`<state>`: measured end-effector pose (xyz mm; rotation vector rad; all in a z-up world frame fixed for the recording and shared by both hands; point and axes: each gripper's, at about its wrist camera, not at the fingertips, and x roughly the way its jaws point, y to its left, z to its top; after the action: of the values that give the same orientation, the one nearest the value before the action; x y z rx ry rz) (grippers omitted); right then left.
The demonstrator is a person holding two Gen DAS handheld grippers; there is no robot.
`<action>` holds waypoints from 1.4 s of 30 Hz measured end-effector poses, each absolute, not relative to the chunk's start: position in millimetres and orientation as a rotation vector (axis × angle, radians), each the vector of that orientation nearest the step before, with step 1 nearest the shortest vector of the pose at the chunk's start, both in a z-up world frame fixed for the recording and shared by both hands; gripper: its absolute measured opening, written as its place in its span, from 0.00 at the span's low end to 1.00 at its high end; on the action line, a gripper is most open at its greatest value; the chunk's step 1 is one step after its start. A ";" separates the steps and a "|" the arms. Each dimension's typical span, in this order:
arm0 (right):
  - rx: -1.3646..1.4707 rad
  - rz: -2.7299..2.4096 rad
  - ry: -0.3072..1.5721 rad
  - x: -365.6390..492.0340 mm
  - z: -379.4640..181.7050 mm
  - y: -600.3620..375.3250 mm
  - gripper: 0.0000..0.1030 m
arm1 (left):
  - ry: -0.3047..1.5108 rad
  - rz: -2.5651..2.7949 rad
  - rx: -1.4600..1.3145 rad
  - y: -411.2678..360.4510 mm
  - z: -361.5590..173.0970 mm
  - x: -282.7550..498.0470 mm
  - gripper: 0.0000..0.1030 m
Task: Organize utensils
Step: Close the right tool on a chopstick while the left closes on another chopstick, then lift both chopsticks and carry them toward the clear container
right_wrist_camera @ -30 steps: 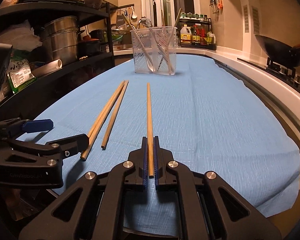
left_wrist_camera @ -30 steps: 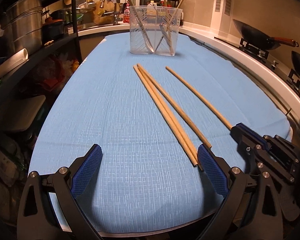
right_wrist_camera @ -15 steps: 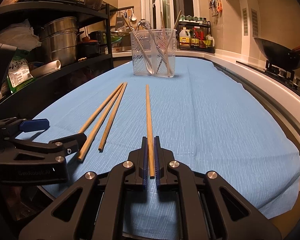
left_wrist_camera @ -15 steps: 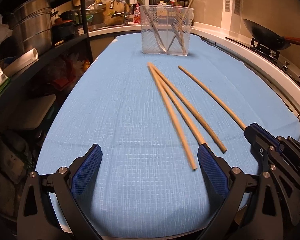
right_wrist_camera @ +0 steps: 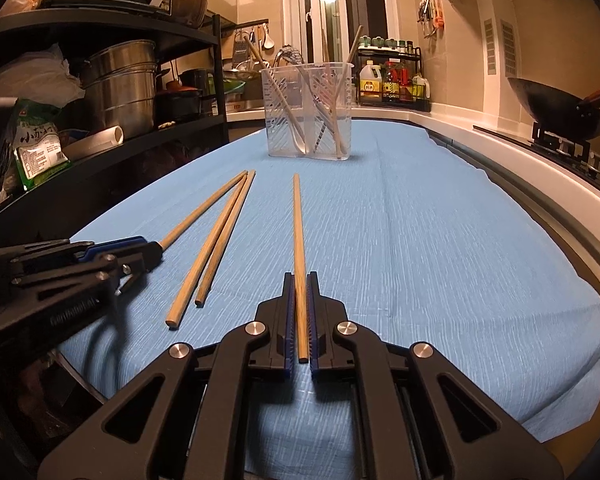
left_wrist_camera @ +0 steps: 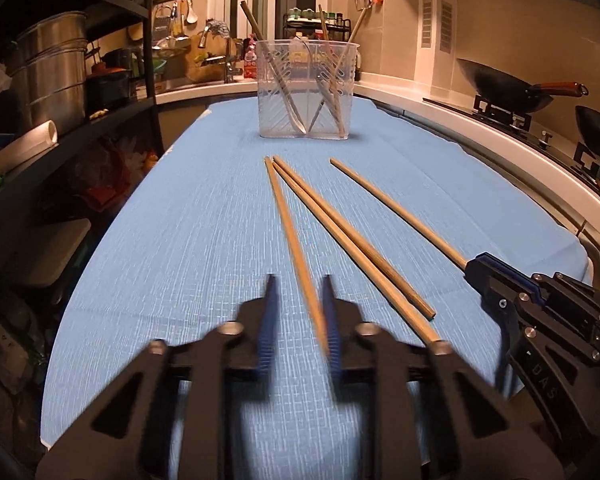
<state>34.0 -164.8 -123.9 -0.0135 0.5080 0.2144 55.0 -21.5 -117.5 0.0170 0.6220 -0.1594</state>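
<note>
The left gripper [left_wrist_camera: 298,280] has fingers that have just been closing, clenched on the leftmost chopstick's [left_wrist_camera: 288,224] near end. Two loose chopsticks [left_wrist_camera: 340,236] lie on the desk [left_wrist_camera: 160,240]. The right gripper [right_wrist_camera: 300,276] grasps the rightmost chopstick [right_wrist_camera: 297,224]. All of them point lengthwise at the holder [right_wrist_camera: 308,108] ahead.

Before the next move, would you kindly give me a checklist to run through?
1. Right hand-held gripper shut on right chopstick: ok.
2. Left hand-held gripper, whose jaws have just been closing, has left chopstick between them: ok.
3. Left chopstick centred in the pads: cannot tell, blurred.
4. Two loose chopsticks lie flat on cloth: ok.
5. Holder upright, with room inside: ok.
</note>
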 end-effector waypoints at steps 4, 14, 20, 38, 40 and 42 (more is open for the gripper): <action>-0.051 0.226 0.520 28.9 -120.4 -161.6 0.05 | 0.640 -0.190 -0.006 -14.1 -111.1 51.7 0.06; -0.087 0.243 0.416 2.7 -78.0 -159.2 0.05 | 0.502 -0.226 0.043 -4.6 -65.2 13.0 0.01; -0.092 0.236 0.372 2.7 -53.6 -159.2 0.06 | 0.468 -0.237 0.033 0.5 -41.4 9.4 0.01; -0.048 0.210 0.539 18.3 -109.1 -169.7 0.06 | 0.607 -0.180 0.012 -3.9 -118.9 31.2 0.45; -0.051 0.212 0.546 18.6 -111.5 -168.9 0.06 | 0.578 -0.165 0.023 -5.3 -123.1 30.2 0.44; -0.051 0.211 0.556 20.5 -113.2 -166.8 0.06 | 0.550 -0.158 0.040 -7.3 -124.8 28.7 0.43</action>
<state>20.5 -166.8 -113.2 -0.0508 0.5559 0.2115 28.7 -7.3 -124.8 0.0397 0.5496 -0.1575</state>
